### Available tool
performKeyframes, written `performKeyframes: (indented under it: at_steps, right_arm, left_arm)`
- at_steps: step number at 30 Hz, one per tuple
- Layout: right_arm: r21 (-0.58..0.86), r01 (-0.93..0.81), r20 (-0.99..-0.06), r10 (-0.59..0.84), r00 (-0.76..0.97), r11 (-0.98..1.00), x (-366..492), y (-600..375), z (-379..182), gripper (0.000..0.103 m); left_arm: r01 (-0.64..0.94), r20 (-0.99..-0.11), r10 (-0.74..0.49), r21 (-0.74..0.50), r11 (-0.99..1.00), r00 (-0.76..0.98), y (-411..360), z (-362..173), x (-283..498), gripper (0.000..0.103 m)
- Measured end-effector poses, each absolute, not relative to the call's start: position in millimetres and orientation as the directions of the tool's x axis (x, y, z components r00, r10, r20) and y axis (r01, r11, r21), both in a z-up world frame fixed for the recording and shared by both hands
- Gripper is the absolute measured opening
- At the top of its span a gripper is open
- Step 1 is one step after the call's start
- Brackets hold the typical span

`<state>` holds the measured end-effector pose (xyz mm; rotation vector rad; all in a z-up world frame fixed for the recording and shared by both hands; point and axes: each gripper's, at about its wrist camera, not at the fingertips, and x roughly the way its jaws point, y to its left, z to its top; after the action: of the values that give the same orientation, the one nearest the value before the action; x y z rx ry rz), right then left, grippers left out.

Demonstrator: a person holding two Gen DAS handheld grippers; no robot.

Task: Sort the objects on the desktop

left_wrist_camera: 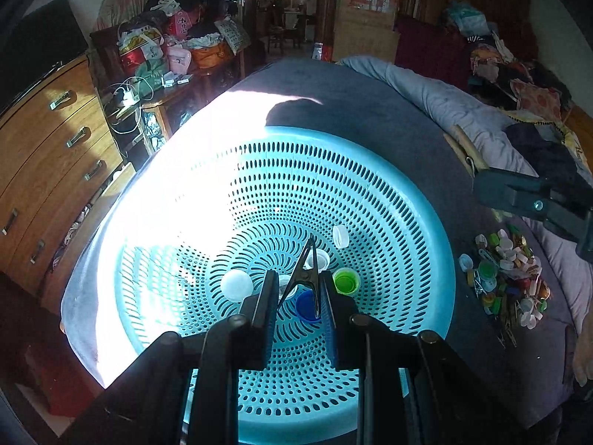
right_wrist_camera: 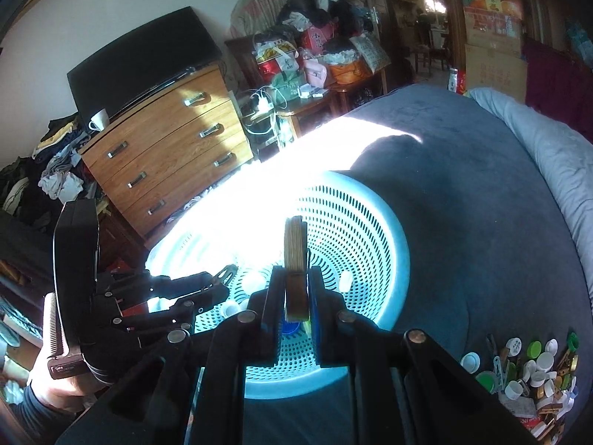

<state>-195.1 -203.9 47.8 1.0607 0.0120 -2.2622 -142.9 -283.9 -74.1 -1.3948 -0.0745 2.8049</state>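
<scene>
My left gripper [left_wrist_camera: 298,289] is shut on a dark metal clip [left_wrist_camera: 305,270] and holds it over the middle of the blue perforated basket [left_wrist_camera: 370,170]. Several bottle caps lie in the basket: a white cap [left_wrist_camera: 236,284], a green cap [left_wrist_camera: 346,280], a blue cap [left_wrist_camera: 307,306] and another white cap [left_wrist_camera: 341,236]. My right gripper [right_wrist_camera: 296,296] is shut on a wooden clothespin [right_wrist_camera: 295,259], above the near rim of the basket [right_wrist_camera: 389,230]. The left gripper [right_wrist_camera: 218,282] shows at the left in the right wrist view, the right gripper [left_wrist_camera: 478,181] at the right in the left wrist view.
A pile of mixed caps and clips [left_wrist_camera: 507,278] lies on the dark grey bedspread [left_wrist_camera: 370,96] to the basket's right; it also shows in the right wrist view [right_wrist_camera: 530,374]. A wooden dresser [right_wrist_camera: 166,144] stands to the left. A folded light quilt [left_wrist_camera: 444,100] runs along the right.
</scene>
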Motion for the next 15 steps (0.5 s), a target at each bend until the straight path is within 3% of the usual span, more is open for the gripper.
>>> performKeyframes:
  at_steps: [15]
  right_arm:
    - [0.254, 0.555, -0.701, -0.547, -0.459, -0.792, -201.1, -208.6, 42.4, 0.012]
  left_arm:
    - [0.004, -0.797, 0.032, -0.043, -0.999, -0.604, -281.2, -74.4, -143.4, 0.023]
